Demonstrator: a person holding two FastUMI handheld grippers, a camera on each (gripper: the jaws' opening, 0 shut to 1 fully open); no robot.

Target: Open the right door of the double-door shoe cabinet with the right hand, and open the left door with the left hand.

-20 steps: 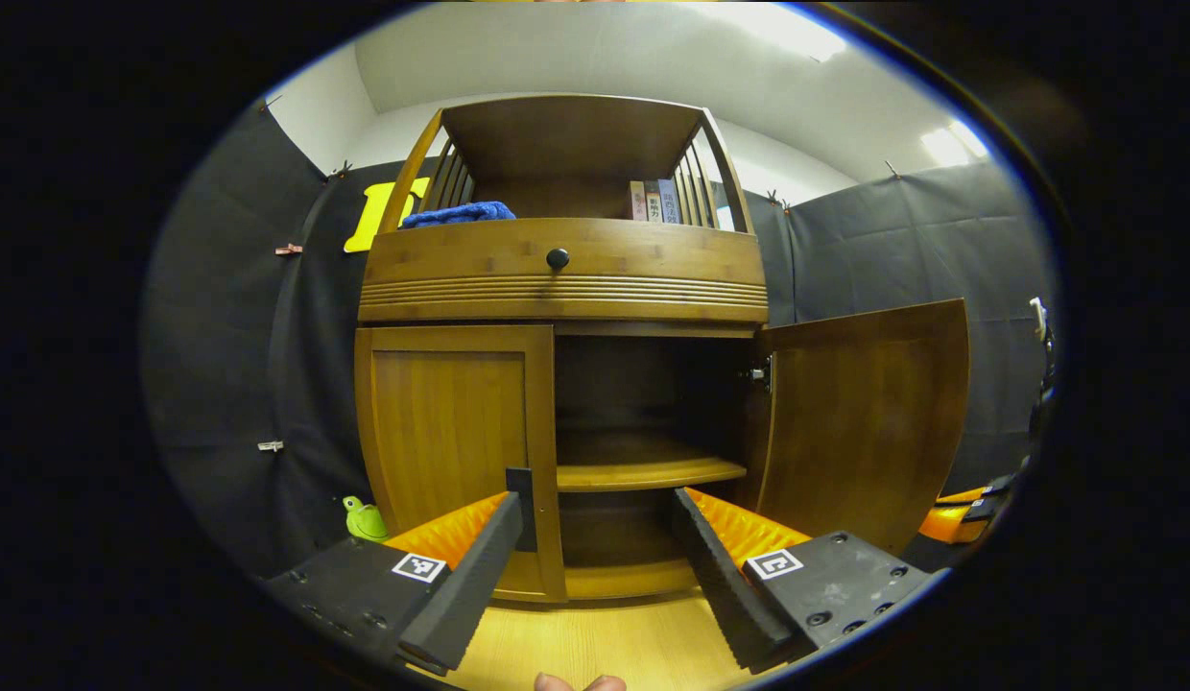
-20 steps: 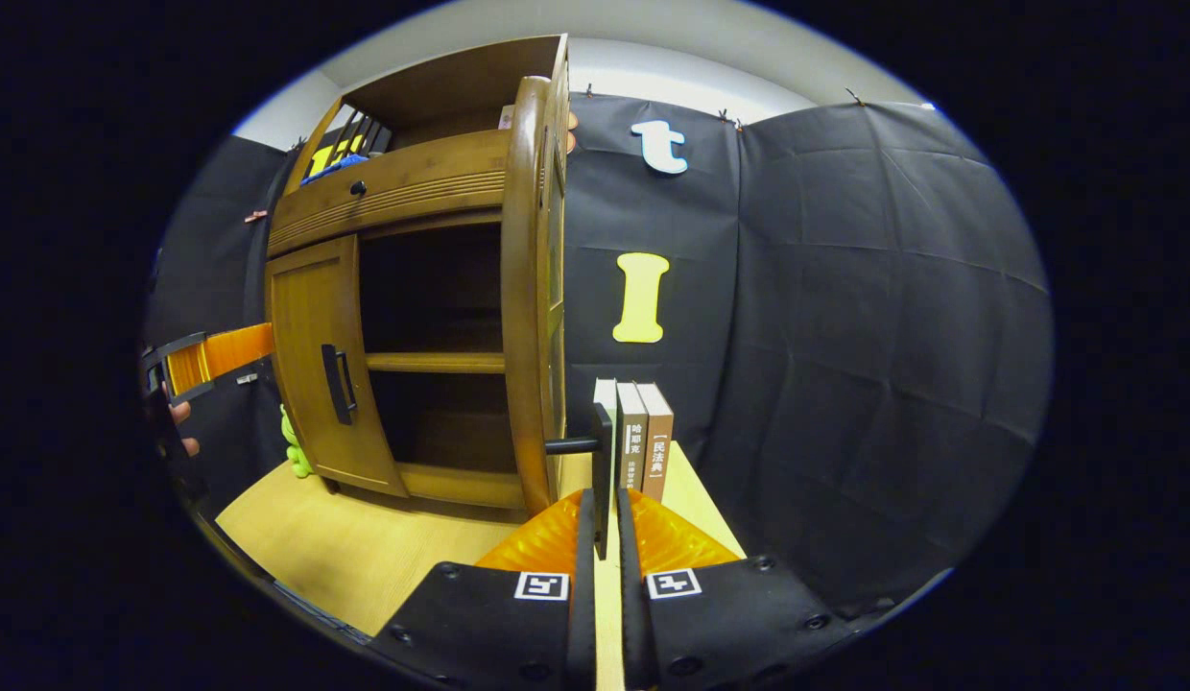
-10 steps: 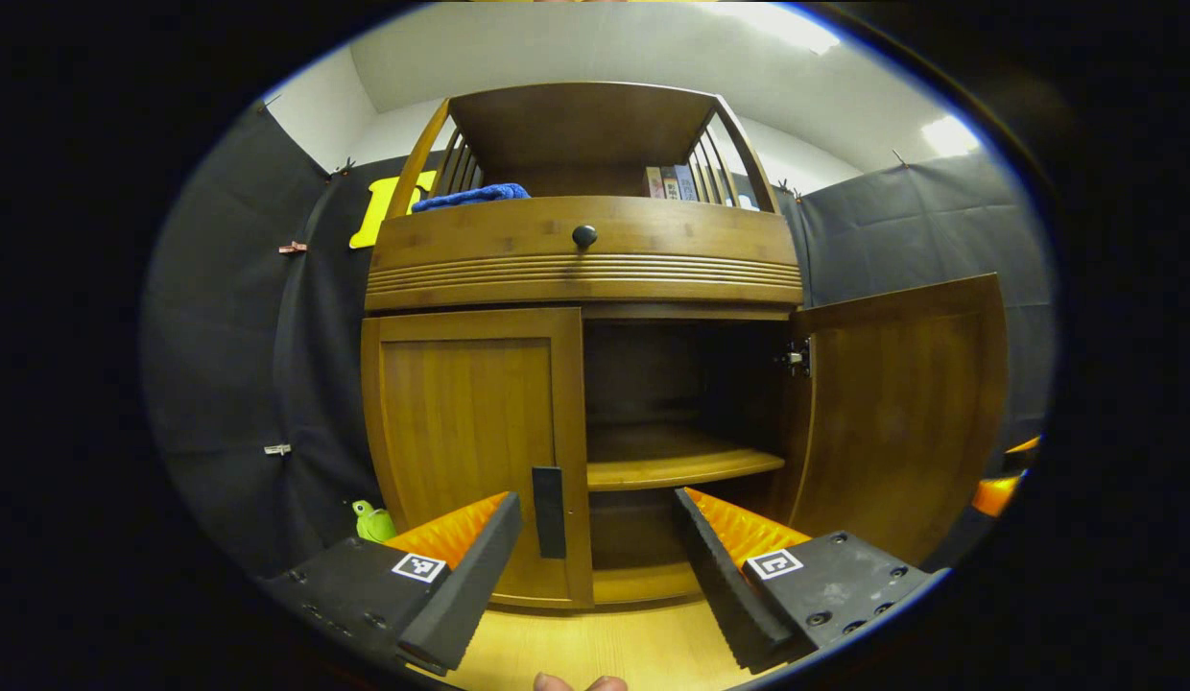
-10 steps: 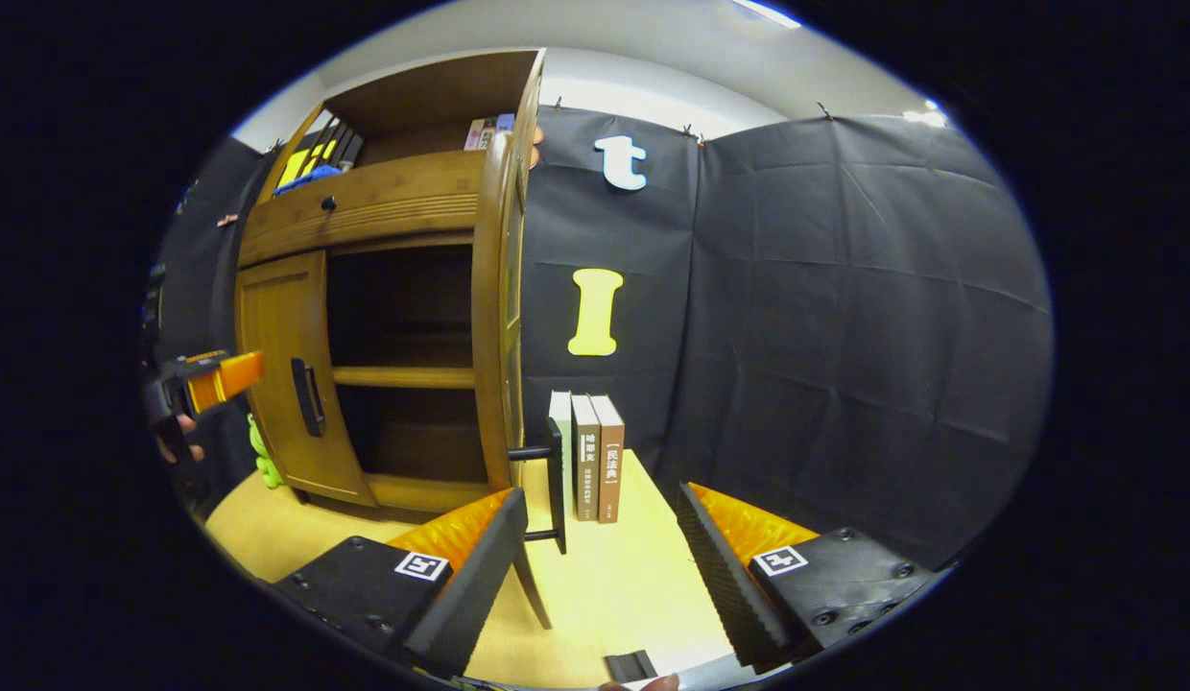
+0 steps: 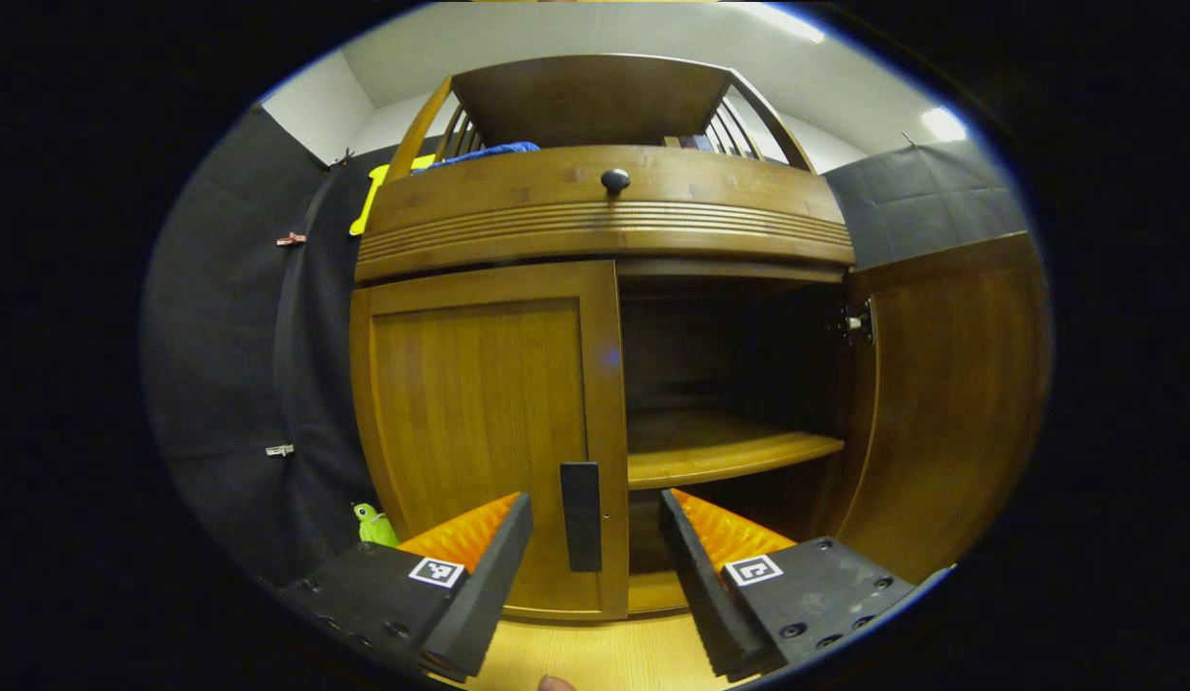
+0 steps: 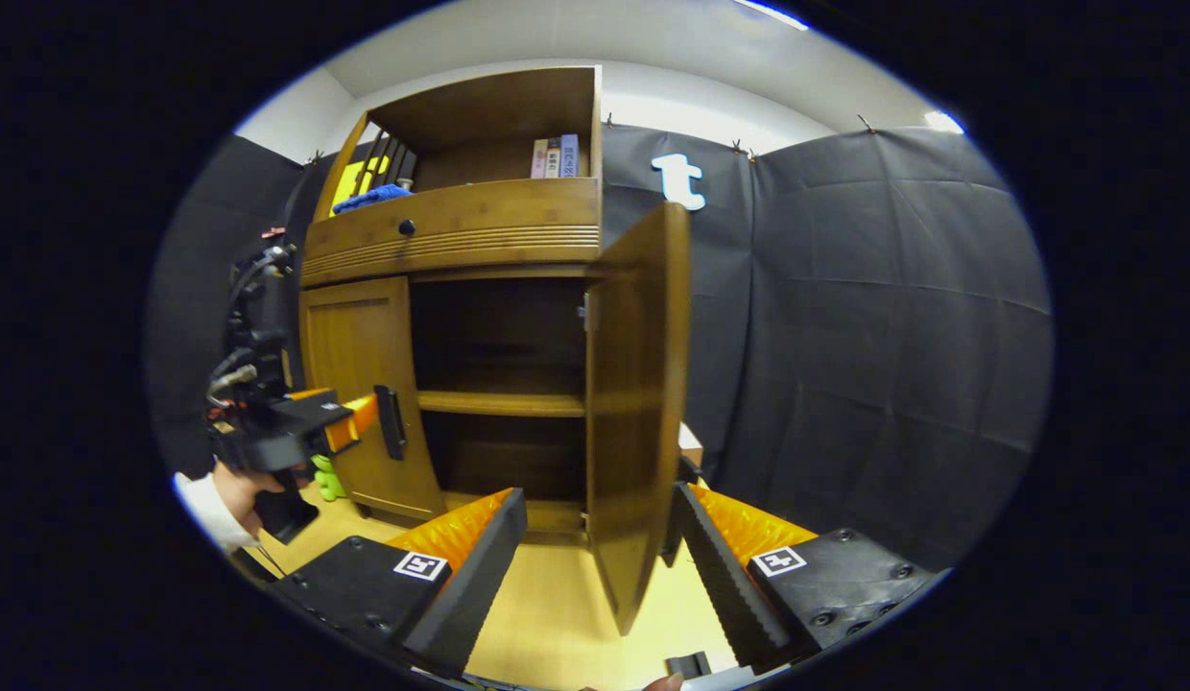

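The wooden shoe cabinet fills the left gripper view. Its left door is closed, and the black handle on it stands between the two fingers of my open left gripper, not gripped. The right door is swung wide open. In the right gripper view that right door stands edge-on just ahead of my open right gripper, which holds nothing. The left gripper, held by a hand, sits beside the left door's handle.
Inside the cabinet is a bare shelf. Above the doors runs a drawer with a black knob. On top lie a blue cloth and books. A green toy stands left of the cabinet on the pale wooden surface.
My right gripper opened, let go of the right door's handle and drew back; the door stayed open. My left gripper moved in until the left door's handle stood between its fingers.
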